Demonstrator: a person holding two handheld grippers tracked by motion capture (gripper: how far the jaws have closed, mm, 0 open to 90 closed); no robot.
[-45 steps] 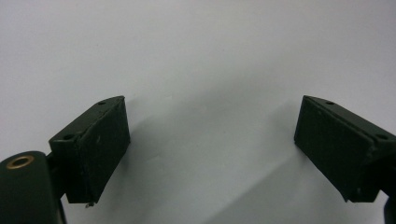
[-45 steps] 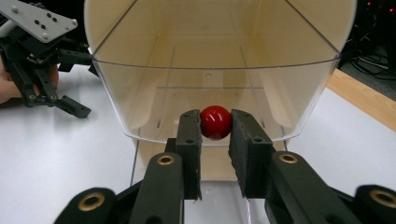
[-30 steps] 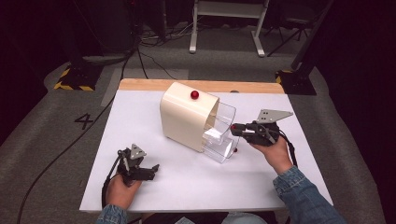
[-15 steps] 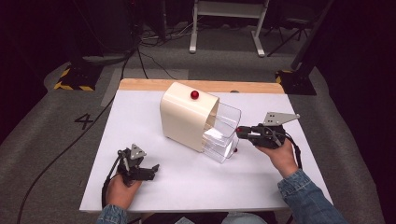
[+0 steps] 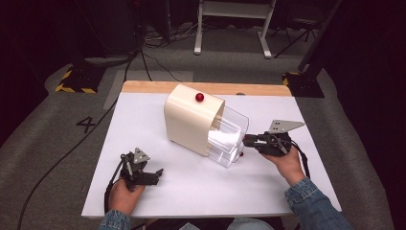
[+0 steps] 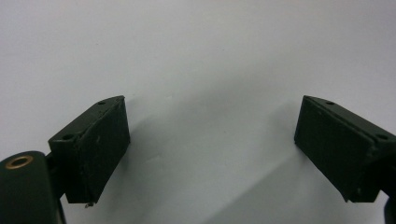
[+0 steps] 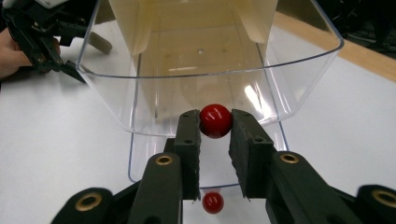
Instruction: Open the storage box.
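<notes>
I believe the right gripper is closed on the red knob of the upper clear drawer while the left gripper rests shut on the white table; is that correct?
Not quite: the left gripper is open, its jaws standing wide apart over the white table, as the left gripper view shows. The right gripper is indeed closed on the red knob of the upper clear drawer.

White number "4" painted on the grey floor [image 5: 86,125]

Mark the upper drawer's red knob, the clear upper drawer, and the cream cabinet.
upper red knob [image 7: 215,120], right gripper view, centre of the ball between the claw's jaws.
clear upper drawer [image 7: 306,74], right gripper view, its right wall.
cream cabinet [image 5: 186,122], high view, its near side face.
</notes>
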